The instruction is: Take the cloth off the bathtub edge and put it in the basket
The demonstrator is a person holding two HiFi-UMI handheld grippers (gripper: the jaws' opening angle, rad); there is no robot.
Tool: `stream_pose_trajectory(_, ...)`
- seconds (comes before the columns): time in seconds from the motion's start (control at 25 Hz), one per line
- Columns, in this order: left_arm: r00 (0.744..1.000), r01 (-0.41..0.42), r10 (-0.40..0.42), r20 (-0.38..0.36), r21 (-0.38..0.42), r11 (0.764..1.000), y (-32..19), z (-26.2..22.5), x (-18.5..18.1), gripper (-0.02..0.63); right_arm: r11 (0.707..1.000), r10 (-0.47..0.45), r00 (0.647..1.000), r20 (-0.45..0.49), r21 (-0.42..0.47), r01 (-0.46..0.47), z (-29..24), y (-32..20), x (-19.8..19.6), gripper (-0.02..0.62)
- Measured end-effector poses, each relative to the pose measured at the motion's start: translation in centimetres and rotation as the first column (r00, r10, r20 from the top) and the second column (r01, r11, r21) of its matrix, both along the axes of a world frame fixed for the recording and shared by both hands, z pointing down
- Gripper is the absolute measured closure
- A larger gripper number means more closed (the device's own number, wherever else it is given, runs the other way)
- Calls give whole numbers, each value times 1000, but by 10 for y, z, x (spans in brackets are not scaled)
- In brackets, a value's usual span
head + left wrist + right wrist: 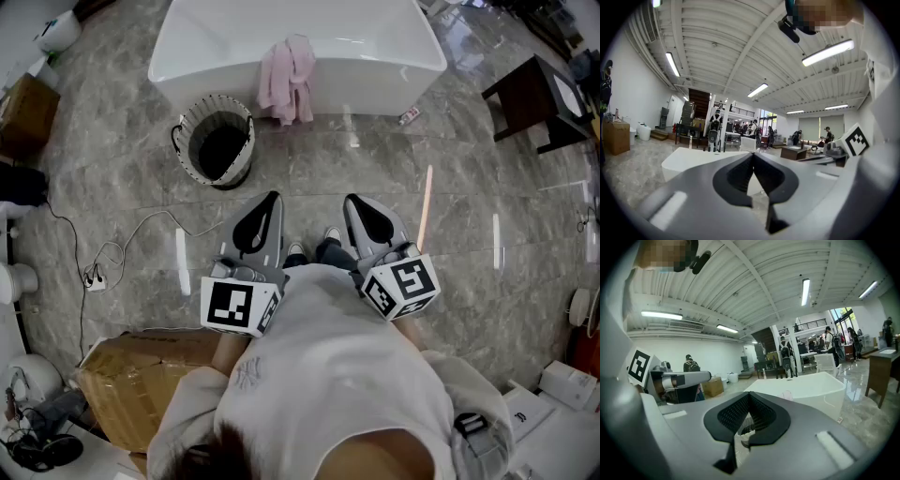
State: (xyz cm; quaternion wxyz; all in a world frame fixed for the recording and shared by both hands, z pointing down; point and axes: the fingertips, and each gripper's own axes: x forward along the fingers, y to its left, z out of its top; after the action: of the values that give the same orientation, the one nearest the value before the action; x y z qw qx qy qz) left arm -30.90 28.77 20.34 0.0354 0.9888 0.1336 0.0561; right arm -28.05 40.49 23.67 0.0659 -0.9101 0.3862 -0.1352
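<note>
A pink cloth (289, 79) hangs over the near edge of the white bathtub (375, 66) at the top of the head view. A round woven basket (217, 141) with a dark inside stands on the floor left of the cloth, in front of the tub. Both grippers are held close to the person's chest, well short of the tub. My left gripper (269, 199) is shut and empty. My right gripper (352, 201) is shut and empty too. In the right gripper view the bathtub (806, 389) lies ahead and a bit of the pink cloth (787, 395) shows on its rim.
A cardboard box (141, 375) sits at the lower left, with a cable and power strip (94, 276) on the marble floor. A dark wooden table (534, 98) stands at the right. The person's shoes (314, 246) are between the grippers. People and furniture fill the far hall.
</note>
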Motion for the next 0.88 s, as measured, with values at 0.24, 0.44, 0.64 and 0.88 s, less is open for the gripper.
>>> stream_pose_trajectory(0.24, 1000, 4, -4, -9, -3, 1000, -5, -2, -2, 558, 1000, -2, 1000, 0, -1, 2, -1, -5, -2, 595)
stream_pose_trajectory(0.44, 1000, 9, -9, -18, -8, 1000, -10, -5, -3, 558, 1000, -9, 1000, -11, -1, 9, -5, -10, -4, 595)
stream_pose_trajectory(0.64, 1000, 12, -12, -28, -12, 1000, -15, -7, -3, 558, 1000, -21, 1000, -20, -12, 21, -8, -18, -3, 595)
stream_pose_trajectory(0.88, 1000, 16, -16, -20, -22, 1000, -24, -5, -2, 558, 1000, -5, 1000, -29, 16, 5, -12, -23, -2, 595)
